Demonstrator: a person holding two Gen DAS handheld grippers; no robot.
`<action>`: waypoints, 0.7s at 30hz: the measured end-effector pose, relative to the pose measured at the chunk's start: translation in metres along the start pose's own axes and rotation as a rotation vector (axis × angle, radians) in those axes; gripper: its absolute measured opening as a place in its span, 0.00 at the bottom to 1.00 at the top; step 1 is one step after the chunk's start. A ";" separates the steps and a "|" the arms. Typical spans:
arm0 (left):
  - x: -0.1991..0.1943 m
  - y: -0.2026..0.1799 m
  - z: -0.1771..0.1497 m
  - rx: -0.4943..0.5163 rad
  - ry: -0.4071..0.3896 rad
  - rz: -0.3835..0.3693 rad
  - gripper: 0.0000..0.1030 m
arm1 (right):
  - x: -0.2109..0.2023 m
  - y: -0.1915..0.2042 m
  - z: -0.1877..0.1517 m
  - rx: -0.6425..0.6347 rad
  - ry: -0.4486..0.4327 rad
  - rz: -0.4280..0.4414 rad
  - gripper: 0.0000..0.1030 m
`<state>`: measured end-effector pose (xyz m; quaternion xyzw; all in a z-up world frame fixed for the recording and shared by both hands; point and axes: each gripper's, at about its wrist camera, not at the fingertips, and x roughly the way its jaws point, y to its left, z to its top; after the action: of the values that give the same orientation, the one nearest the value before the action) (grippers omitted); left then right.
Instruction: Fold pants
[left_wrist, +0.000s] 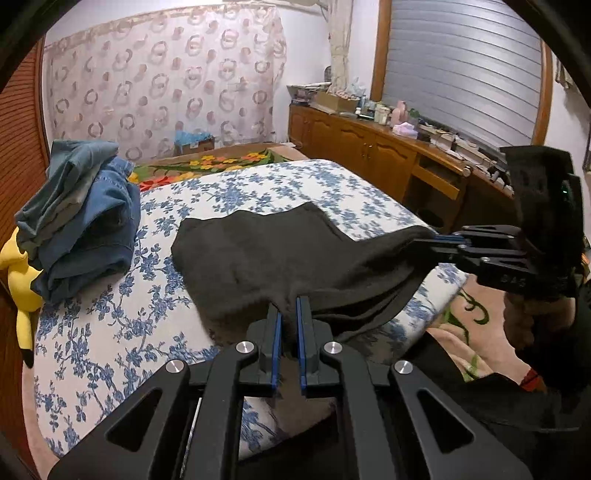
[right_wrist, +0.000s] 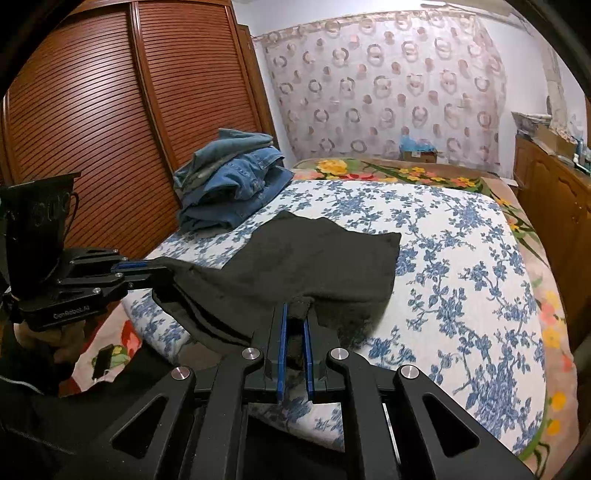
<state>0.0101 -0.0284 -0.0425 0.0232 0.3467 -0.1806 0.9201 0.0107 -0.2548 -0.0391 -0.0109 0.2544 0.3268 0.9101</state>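
Note:
Black pants (left_wrist: 280, 258) lie partly on the bed, with their near end hanging over the bed's edge. They also show in the right wrist view (right_wrist: 314, 258). My left gripper (left_wrist: 289, 306) is shut on the near edge of the pants. My right gripper (right_wrist: 295, 314) is shut on another point of the same edge. Each gripper shows in the other's view: the right one (left_wrist: 439, 242) at the right, the left one (right_wrist: 147, 269) at the left, both pinching black cloth.
The bed has a white sheet with blue flowers (left_wrist: 110, 314). A pile of folded blue jeans (left_wrist: 85, 218) sits at its far left, with a yellow plush toy (left_wrist: 18, 280) beside it. A wooden dresser (left_wrist: 388, 155) stands right, a louvred wardrobe (right_wrist: 92, 129) left.

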 end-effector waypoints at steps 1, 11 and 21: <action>0.002 0.002 0.001 -0.002 0.002 0.006 0.08 | 0.003 0.001 0.002 -0.005 0.000 -0.004 0.07; 0.024 0.022 0.027 -0.007 0.000 0.042 0.08 | 0.031 0.000 0.026 -0.035 -0.005 -0.043 0.07; 0.035 0.037 0.061 -0.026 -0.047 0.065 0.08 | 0.058 -0.014 0.054 -0.008 -0.040 -0.066 0.07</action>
<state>0.0858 -0.0152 -0.0218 0.0185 0.3263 -0.1465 0.9337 0.0820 -0.2213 -0.0215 -0.0164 0.2346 0.2977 0.9252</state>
